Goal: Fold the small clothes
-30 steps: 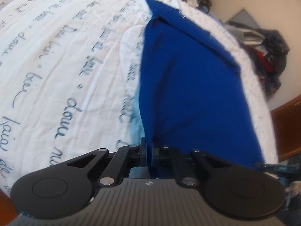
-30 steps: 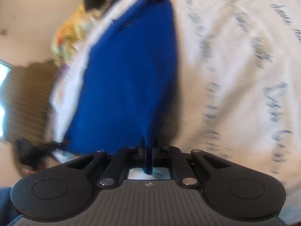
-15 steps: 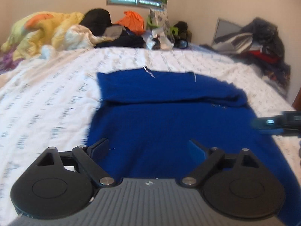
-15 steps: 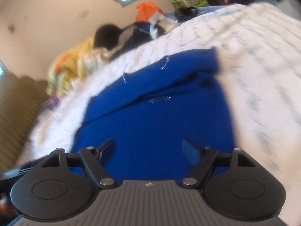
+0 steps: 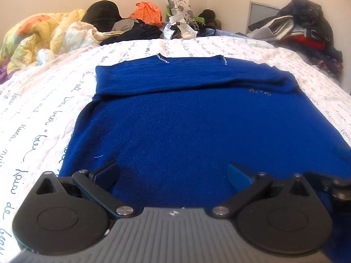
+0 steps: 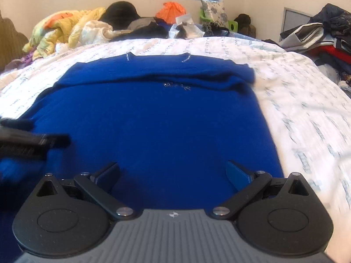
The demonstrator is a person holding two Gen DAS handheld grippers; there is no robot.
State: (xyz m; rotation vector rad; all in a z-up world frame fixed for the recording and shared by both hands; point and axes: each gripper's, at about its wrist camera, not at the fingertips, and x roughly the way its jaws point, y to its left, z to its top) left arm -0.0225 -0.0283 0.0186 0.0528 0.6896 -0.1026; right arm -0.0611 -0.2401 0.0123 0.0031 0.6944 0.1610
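Note:
A blue knitted garment (image 5: 186, 118) lies flat on the white bedspread with script writing (image 5: 33, 114). Its far part is folded over into a band across the top, with small sparkly trim. It also shows in the right wrist view (image 6: 153, 120). My left gripper (image 5: 173, 172) is open and empty, just above the garment's near left part. My right gripper (image 6: 173, 171) is open and empty above the near right part. The left gripper's body (image 6: 26, 140) shows blurred at the left edge of the right wrist view. The right gripper (image 5: 337, 186) shows at the right edge of the left wrist view.
A yellow quilt (image 5: 39, 32), dark clothes (image 5: 136, 30), an orange bag (image 5: 147, 11) and bags lie heaped along the far end of the bed. A pile of clothes (image 5: 307, 28) sits at the far right. The bedspread (image 6: 307, 114) stretches right of the garment.
Both grippers were shut on the garment's hem a second ago. They have let go and opened, and the garment now lies flat on the bed. Both views have levelled out.

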